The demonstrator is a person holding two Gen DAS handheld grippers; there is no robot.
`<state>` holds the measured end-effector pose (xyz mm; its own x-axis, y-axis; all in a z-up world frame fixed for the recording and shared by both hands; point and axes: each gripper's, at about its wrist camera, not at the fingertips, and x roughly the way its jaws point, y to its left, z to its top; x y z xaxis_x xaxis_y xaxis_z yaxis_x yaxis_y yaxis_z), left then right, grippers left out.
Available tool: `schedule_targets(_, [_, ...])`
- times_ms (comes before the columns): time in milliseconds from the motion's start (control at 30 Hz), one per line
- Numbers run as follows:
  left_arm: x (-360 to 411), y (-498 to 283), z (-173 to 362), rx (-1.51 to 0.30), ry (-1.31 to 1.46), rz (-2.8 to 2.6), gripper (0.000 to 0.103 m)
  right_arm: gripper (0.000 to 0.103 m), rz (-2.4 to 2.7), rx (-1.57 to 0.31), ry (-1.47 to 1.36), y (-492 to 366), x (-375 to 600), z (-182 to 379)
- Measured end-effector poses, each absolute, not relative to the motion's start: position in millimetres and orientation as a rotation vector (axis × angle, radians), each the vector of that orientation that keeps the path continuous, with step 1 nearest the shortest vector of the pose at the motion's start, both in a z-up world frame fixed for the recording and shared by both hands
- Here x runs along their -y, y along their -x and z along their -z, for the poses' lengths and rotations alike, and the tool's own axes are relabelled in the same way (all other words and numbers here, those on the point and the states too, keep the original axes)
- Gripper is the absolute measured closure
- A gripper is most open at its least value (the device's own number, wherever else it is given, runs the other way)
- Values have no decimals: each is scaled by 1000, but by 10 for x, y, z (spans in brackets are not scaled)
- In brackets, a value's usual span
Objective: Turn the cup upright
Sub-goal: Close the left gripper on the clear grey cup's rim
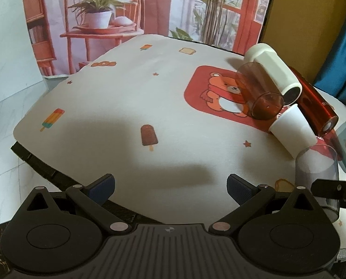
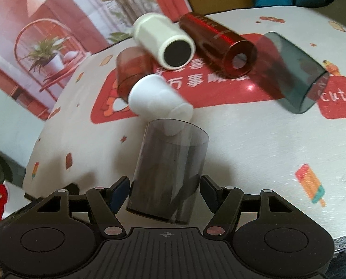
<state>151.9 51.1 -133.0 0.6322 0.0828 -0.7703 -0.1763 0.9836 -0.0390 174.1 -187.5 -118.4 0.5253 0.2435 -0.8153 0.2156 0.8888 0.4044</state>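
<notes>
On the tablecloth point(image 2: 254, 151), "cute" beside right tongs' point(image 2: 164, 186) grey cup point(image 2: 170, 162)

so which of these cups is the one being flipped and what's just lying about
In the job:
- grey cup, between the fingers of the right gripper

Lying about:
- white cup, on its side
- brown cup, on its side
- white bottle, on its side
- red tube, on its side
- dark grey cup, on its side
- left gripper, open over bare cloth
</notes>
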Motion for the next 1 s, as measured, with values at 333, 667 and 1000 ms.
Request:
schedule_targets(333, [-487, -1513, 1325, -864, 122, -172, 0, 40, -85, -1023, -493, -1910, 1842, 1189])
schedule_targets(667, [-484, -1523, 1330, -865, 122, -177, 0, 40, 28, -946, -546, -2158, 2124, 1293])
schedule_targets(1000, [-498, -1519, 1330, -864, 132, -177, 0, 40, -112, -1014, -528, -2106, 1869, 1283])
